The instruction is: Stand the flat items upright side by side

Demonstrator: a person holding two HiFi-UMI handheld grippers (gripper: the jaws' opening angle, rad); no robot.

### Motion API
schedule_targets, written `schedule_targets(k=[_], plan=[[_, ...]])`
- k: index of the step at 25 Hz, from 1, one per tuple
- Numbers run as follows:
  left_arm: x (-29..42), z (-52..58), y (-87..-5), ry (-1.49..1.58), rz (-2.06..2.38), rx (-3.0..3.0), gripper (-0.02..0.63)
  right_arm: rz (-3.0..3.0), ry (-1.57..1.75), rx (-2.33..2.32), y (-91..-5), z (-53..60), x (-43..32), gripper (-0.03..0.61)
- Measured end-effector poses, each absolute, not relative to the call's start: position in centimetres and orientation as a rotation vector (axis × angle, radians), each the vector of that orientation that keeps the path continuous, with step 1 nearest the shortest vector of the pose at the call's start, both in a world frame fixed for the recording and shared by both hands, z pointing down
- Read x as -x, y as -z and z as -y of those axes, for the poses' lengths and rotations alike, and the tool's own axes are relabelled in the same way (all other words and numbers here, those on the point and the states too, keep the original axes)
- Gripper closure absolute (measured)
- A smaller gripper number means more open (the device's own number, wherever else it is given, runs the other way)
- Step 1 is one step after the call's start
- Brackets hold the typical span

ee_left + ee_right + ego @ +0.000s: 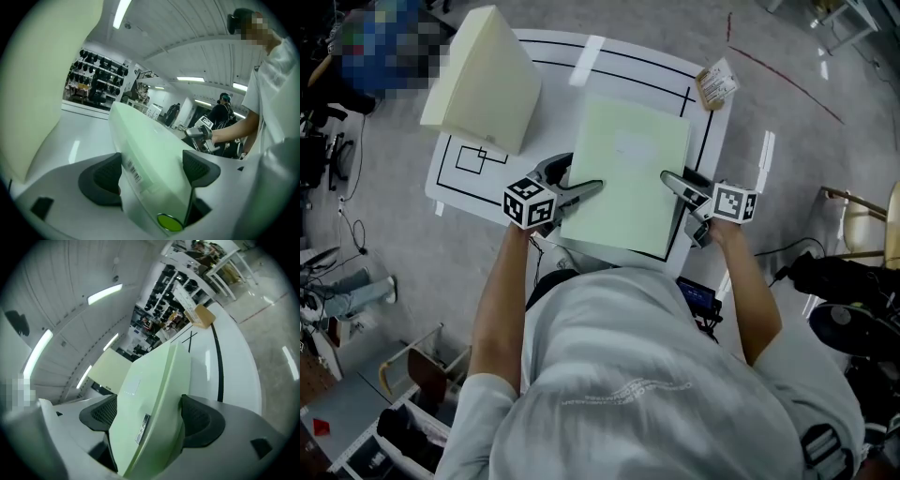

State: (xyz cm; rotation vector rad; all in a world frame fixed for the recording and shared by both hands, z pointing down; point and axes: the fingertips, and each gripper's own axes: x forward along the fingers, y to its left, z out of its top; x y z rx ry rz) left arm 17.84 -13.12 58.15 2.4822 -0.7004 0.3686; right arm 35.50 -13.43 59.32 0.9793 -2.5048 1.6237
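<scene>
Over the near edge of the white table (551,52) you hold a pale green flat box (628,173) between both grippers, its broad face turned up toward your head. Your bare forearms reach forward from your body, elbows bent, and the two tools angle inward toward each other across the box.

The left gripper (581,192) bites the box's left side edge. In its own view the two dark pads (101,180) press on either face of the green box (150,150), clamped just past a barcode label (132,171). The right gripper (675,183) takes the opposite side edge. Its jaws are likewise closed on the box (154,390), one pad (201,420) on each face.

I cannot tell whether the box's far edge touches the table.

A cream box (483,80) stands well apart at the table's far left corner, leaning. A small brown card (715,84) lies at the far right corner.
</scene>
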Motion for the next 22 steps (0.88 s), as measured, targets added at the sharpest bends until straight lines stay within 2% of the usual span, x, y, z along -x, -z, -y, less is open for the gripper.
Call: schedule_targets(k=[2, 4, 8, 10, 16, 19, 22], plan=[[-17.9, 13.1, -57.9, -0.376, 0.712, -2.51, 0.193, 2.478, -1.765, -1.016, -59.3, 13.7, -35.8, 0.158], [-18.1, 13.0, -57.7, -0.376, 0.699, -2.507, 0.193, 2.46, -1.767, -1.024, -59.5, 13.6, -35.9, 0.158], [-17.8, 13.2, -57.4, -0.372, 0.7, -2.498, 0.193, 2.501, -1.437, -0.969, -59.5, 13.1, -34.5, 0.156], [-17.3, 13.4, -57.1, -0.36, 0.72, -2.511, 0.193, 2.559, -1.38, -0.952, -58.9, 13.5, -34.2, 0.156], [-16.2, 13.5, -57.1, -0.322, 0.764, -2.506, 0.193, 2.666, -1.804, -0.955, -56.6, 14.6, -34.6, 0.179], [-16.1, 13.4, -57.4, -0.315, 0.77, -2.498, 0.193, 2.672, -1.859, -0.936, -56.4, 14.8, -34.7, 0.235], [-16.1, 13.3, -57.6, -0.315, 0.77, -2.489, 0.193, 2.677, -1.885, -0.953, -56.4, 15.0, -34.8, 0.235]])
